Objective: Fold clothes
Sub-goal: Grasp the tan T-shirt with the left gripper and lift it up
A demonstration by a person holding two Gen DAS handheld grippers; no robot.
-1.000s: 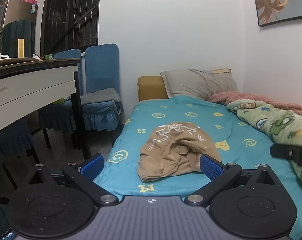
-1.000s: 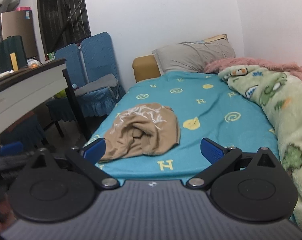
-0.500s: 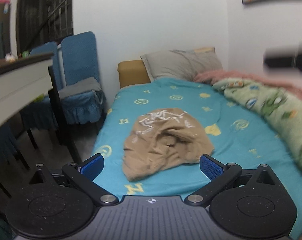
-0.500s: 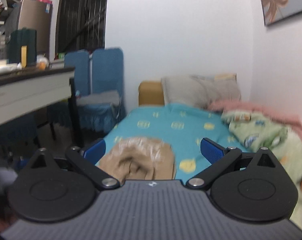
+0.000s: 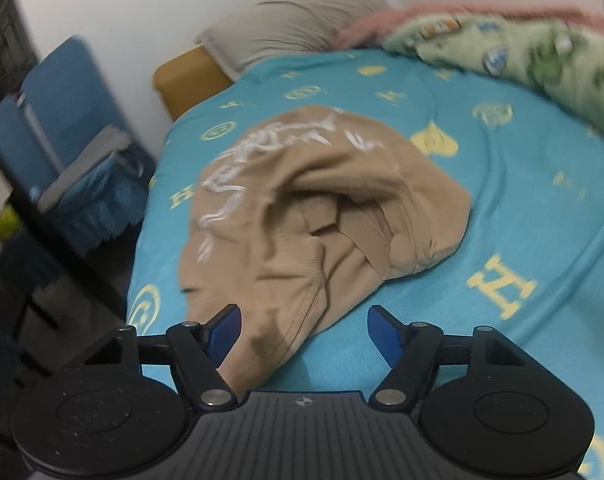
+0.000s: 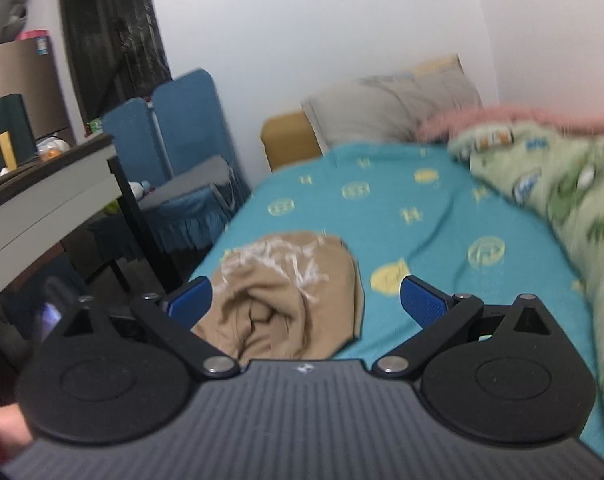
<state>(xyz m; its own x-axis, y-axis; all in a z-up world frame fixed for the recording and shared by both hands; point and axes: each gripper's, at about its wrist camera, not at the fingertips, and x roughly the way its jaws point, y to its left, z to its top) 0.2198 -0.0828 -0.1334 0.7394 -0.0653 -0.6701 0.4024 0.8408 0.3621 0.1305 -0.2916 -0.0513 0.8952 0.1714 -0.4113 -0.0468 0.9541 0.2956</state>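
Note:
A tan shirt (image 5: 317, 216) with a white printed pattern lies crumpled in a heap on the teal bed sheet (image 5: 501, 184). My left gripper (image 5: 303, 330) is open just above the shirt's near hem, its blue pads on either side of the cloth edge without pinching it. In the right wrist view the same tan shirt (image 6: 286, 292) sits low in front of my right gripper (image 6: 305, 300), which is open and held farther back, above the bed's near end. Nothing is between either pair of fingers.
A grey pillow (image 5: 294, 32) and a green and pink blanket (image 5: 541, 52) lie at the bed's head and right side. Blue chairs (image 6: 182, 152) and a white desk (image 6: 50, 200) stand left of the bed. A hand and red sleeve (image 6: 2, 432) show at the lower left.
My left gripper has dropped and closed in on the shirt's near edge, which now fills its view. My right gripper has tilted downward toward the shirt. Both stay open.

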